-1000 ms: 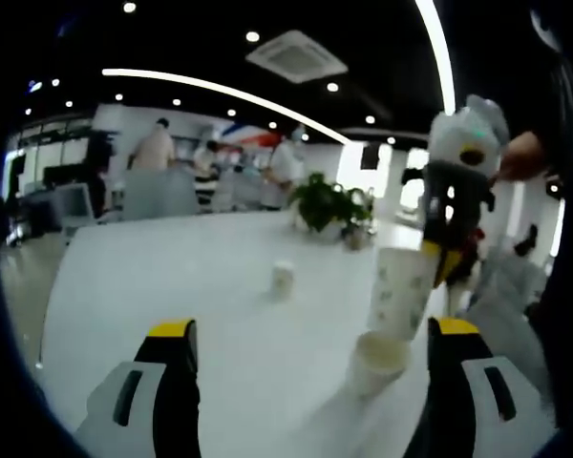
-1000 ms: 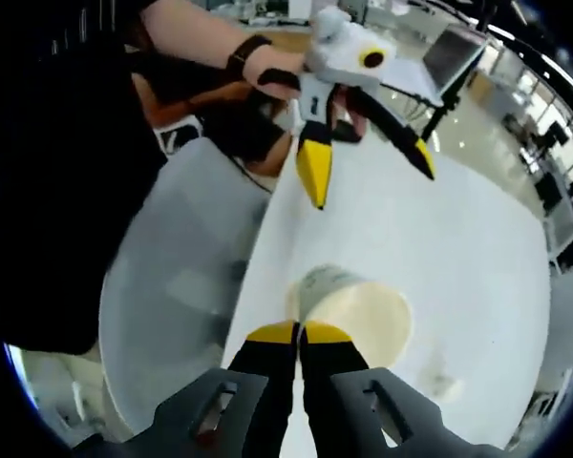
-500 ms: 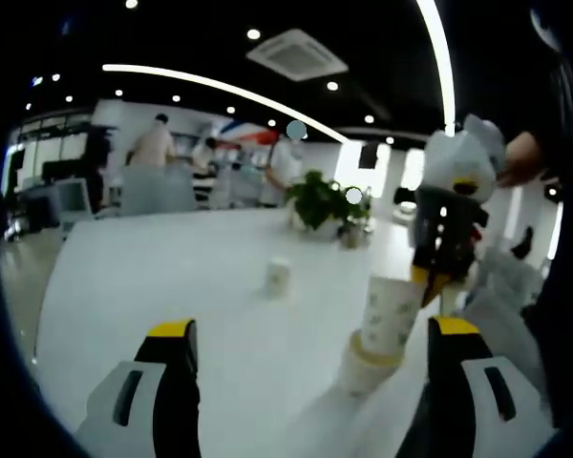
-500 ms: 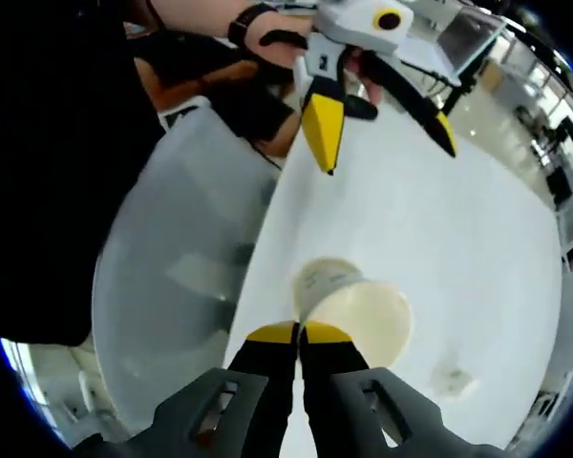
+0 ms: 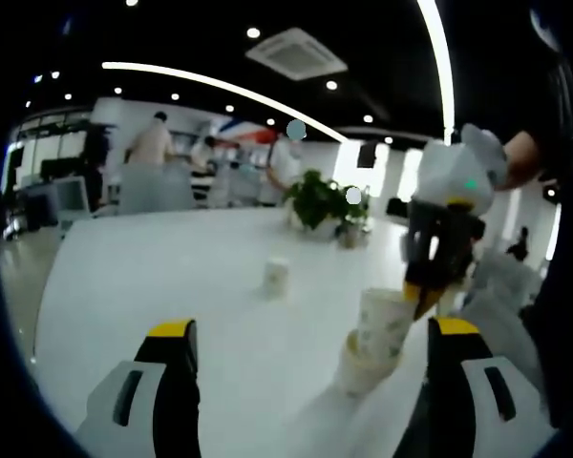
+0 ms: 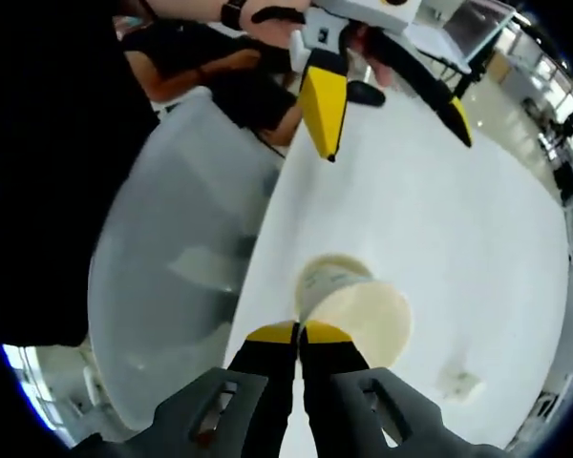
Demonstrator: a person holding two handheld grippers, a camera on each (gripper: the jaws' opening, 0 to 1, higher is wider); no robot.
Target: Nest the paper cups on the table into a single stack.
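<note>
A lone paper cup point(image 5: 276, 277) is standing well out on the white tabletop point(image 5: 172, 277), far from the person and apart from the others. To its right, near the tabletop's edge, the right tool point(image 5: 422, 298) is coming down from above, clenched on the rim of a patterned cup point(image 5: 383, 324) that is sitting partway inside a base cup point(image 5: 358, 367). The left tool point(image 5: 310, 334) is hovering low with its yellow-tipped jaws spread wide and nothing between them, framing the pair without touching either cup. In the right gripper view the same grasp is showing from above: the jaws of the right tool point(image 6: 299, 333) are pinched together on the near rim of the held cup point(image 6: 363, 320), with the base cup's rim point(image 6: 327, 277) peeking out just beyond it, and the left tool point(image 6: 392, 100) is hanging open further off. The risk, as I judge it, is that the upper cup is going in slightly tilted; pushing down off-axis could jam it or tip the light, unsupported base cup, which is sitting close to the tabletop's edge. Letting go too soon could leave it cocked rather than seated. The cups are carrying a faint printed pattern, but no writing or brand is readable.
</note>
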